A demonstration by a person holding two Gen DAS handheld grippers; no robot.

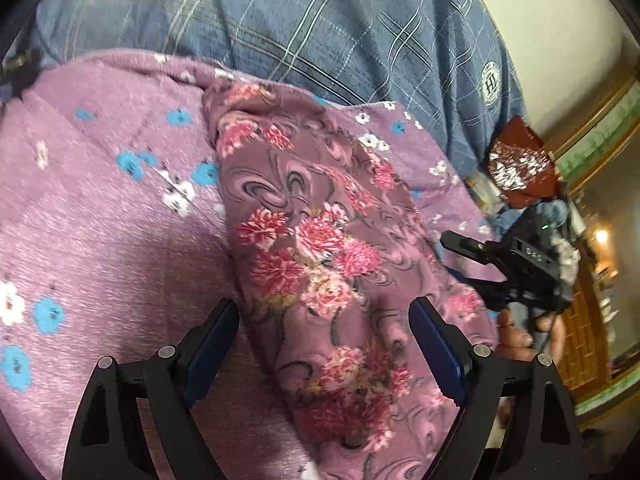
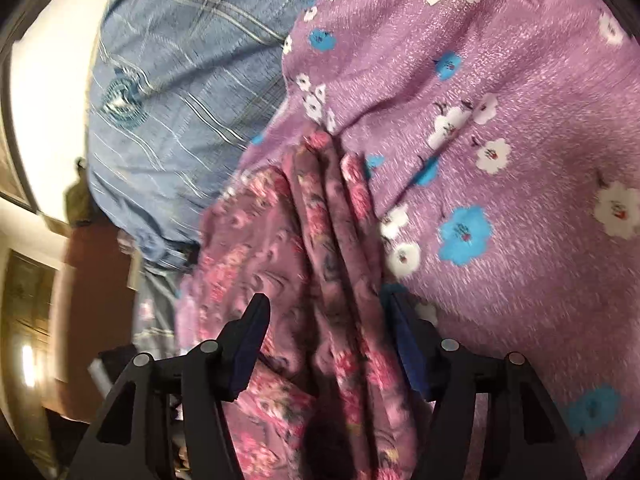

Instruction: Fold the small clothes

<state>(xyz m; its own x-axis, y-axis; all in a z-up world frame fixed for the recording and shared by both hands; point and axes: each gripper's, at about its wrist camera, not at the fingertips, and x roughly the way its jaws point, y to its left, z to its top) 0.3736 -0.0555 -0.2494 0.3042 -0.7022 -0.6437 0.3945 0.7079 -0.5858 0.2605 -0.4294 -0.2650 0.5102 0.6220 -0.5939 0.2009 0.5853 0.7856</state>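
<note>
A folded pink floral garment [image 1: 320, 248] lies as a long strip on the purple flowered bedsheet [image 1: 100, 220]. My left gripper [image 1: 324, 320] is open, its fingers standing on either side of the garment's near end. My right gripper [image 1: 476, 268] shows at the right in the left wrist view, at the garment's far side edge. In the right wrist view the garment [image 2: 320, 240] lies in stacked folds and my right gripper [image 2: 328, 320] is open around its near part. Neither gripper holds anything.
The person's torso in a blue plaid shirt [image 1: 320, 20] stands close behind the bed. A dark red printed cloth [image 1: 520, 164] and other clothes lie at the right. The purple bedsheet [image 2: 500, 160] spreads to the right of the garment.
</note>
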